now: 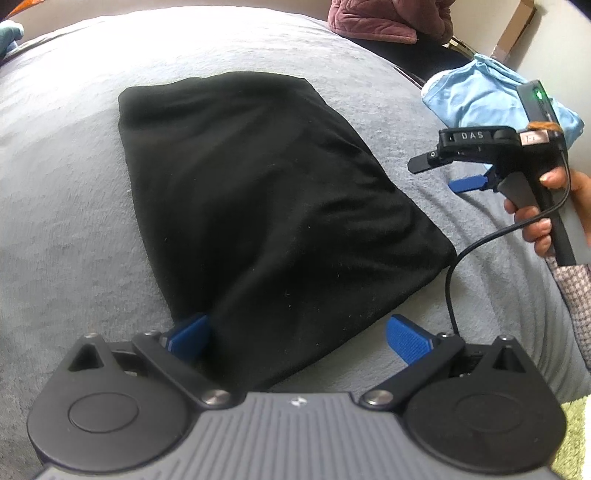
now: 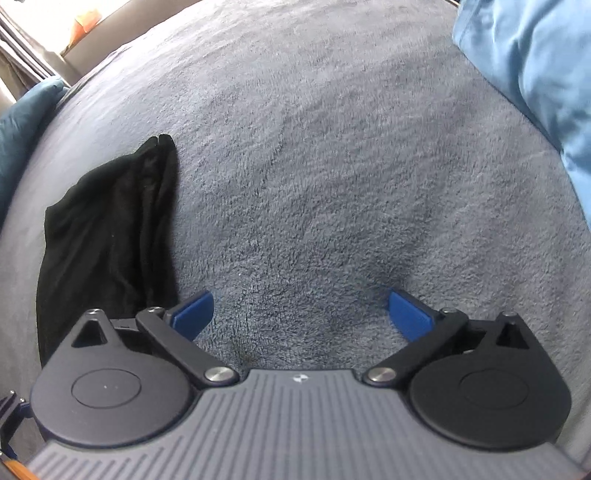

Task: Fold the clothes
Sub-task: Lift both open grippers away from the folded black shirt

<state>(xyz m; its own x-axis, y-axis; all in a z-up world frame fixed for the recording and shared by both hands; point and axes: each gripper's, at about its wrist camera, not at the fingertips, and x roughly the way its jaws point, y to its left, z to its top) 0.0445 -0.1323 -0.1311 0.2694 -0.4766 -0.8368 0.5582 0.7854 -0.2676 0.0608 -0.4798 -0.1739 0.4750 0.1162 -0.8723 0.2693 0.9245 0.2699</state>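
Both tongs stand wide and hold nothing. Left tongs [image 1: 297, 341] hover over the near end of the black garment [image 1: 266, 206], whose cloth lies between the blue pads; the left pad [image 1: 190, 338] sits right at the garment's edge, but neither pad presses on it as far as I can tell. Right tongs [image 2: 301, 314] hang over bare blanket [image 2: 332, 166], with the garment just beside their left pad and nothing between the two.

That garment lies on the grey blanket covering what looks like a bed, folded into a compact, roughly rectangular packet with stacked layers showing along one edge in the right wrist view. Its surface is fairly smooth, with a few soft creases. I judge this piece folded, or one last fold short of it.

Beyond it, a light blue garment [image 1: 476, 96] lies bunched near the blanket's far right edge, apparently not yet folded, so it is probably what is left. A pink quilted item [image 1: 384, 18] sits farther back; whether it belongs to the task I cannot tell.
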